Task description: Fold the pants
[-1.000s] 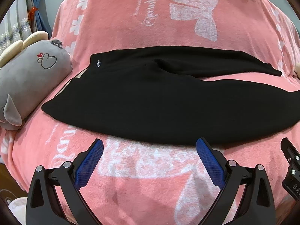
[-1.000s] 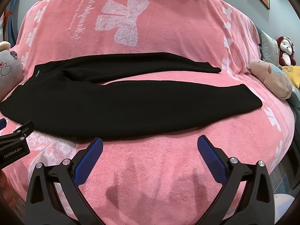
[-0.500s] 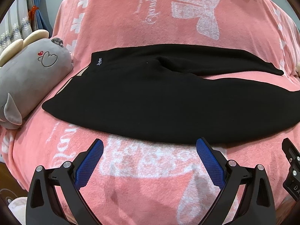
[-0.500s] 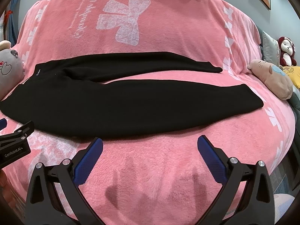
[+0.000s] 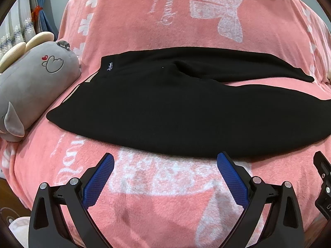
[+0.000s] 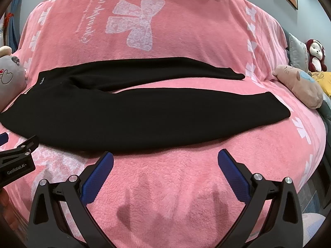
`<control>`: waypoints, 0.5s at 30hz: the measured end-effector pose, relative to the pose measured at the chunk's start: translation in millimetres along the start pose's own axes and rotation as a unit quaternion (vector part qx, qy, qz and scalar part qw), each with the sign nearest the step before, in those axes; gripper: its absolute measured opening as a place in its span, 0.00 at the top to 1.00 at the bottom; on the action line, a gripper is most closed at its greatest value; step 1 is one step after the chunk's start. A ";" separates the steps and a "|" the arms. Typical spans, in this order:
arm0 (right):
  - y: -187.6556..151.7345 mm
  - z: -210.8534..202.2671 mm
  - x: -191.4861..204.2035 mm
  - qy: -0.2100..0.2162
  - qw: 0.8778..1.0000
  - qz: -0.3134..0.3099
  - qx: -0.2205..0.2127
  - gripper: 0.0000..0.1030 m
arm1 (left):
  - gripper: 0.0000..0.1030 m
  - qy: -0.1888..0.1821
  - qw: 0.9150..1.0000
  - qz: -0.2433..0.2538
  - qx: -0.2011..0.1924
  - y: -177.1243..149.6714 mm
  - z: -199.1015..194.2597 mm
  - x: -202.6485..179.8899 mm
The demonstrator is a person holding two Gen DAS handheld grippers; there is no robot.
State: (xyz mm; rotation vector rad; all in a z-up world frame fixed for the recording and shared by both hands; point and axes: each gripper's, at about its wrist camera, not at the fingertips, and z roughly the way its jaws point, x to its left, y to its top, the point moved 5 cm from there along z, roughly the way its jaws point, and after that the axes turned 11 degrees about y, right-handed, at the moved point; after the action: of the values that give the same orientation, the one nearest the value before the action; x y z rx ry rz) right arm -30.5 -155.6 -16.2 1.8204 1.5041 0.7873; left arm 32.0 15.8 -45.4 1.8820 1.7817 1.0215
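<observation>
Both grippers hang over the near edge of the bed, jaws spread wide, nothing between them. Left gripper sits just short of the black pants, its blue pads above the pink blanket. Right gripper hovers the same way, fingertips close to the hem of the nearer leg. Ahead of them the pants lie flat across the blanket, waistband off to the left, two legs running right, the far leg splayed away. Beyond the left gripper's left side rests a grey plush toy; past the right gripper's right, a peach plush cat.
</observation>
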 end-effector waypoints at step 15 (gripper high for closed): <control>-0.1 0.2 -0.4 0.001 1.000 0.000 0.000 0.04 | 0.05 -0.003 1.000 0.002 0.003 1.8 1.3 -1.1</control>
State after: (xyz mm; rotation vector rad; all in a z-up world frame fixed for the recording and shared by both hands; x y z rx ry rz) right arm -30.5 -156.0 -16.4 1.8210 1.5046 0.7887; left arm 34.3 14.8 -45.3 1.8908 1.7796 1.0124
